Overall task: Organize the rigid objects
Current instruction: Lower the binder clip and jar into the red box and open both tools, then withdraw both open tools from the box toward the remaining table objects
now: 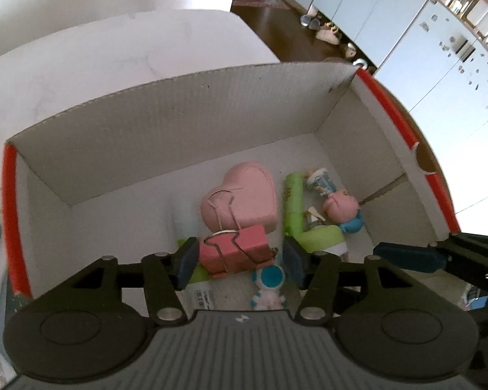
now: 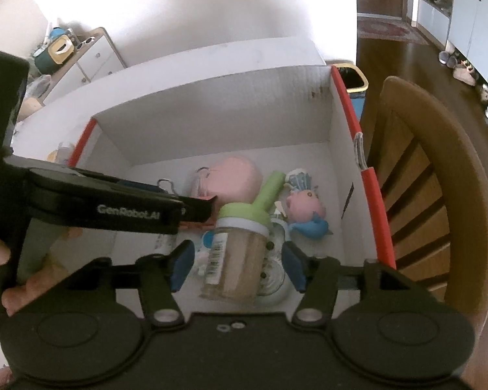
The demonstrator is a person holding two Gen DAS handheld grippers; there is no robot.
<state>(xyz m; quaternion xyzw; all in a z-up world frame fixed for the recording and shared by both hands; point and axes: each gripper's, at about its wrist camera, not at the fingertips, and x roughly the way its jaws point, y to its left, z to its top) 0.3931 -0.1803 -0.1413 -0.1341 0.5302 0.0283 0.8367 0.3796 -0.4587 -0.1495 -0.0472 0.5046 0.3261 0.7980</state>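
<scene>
Step in hand, as judged: release of 2 items into the white cardboard box (image 1: 166,120) with red-edged walls. The left tongs (image 1: 237,261) hang above the box floor with the pink binder clip (image 1: 236,250) between the pads; the left pad (image 1: 187,261) sits touching or nearly touching the clip body, while the right pad shows a gap, so the clip appears released or nearly so. The right tongs (image 2: 239,265) stand about half open around the clear bottle with green cap (image 2: 236,256); gaps show on both sides, so no grip is evident. Whether either item already rests on the floor cannot be told. Further in lie the pink heart-shaped case (image 1: 244,198), a green tube (image 1: 292,201), a pink-and-blue figurine (image 1: 341,209) and, nearer, a blue-and-white toy (image 1: 270,286). The next move calls for a clean lift of both tongs straight out, without snagging the clip's wire handles or tipping the bottle.
</scene>
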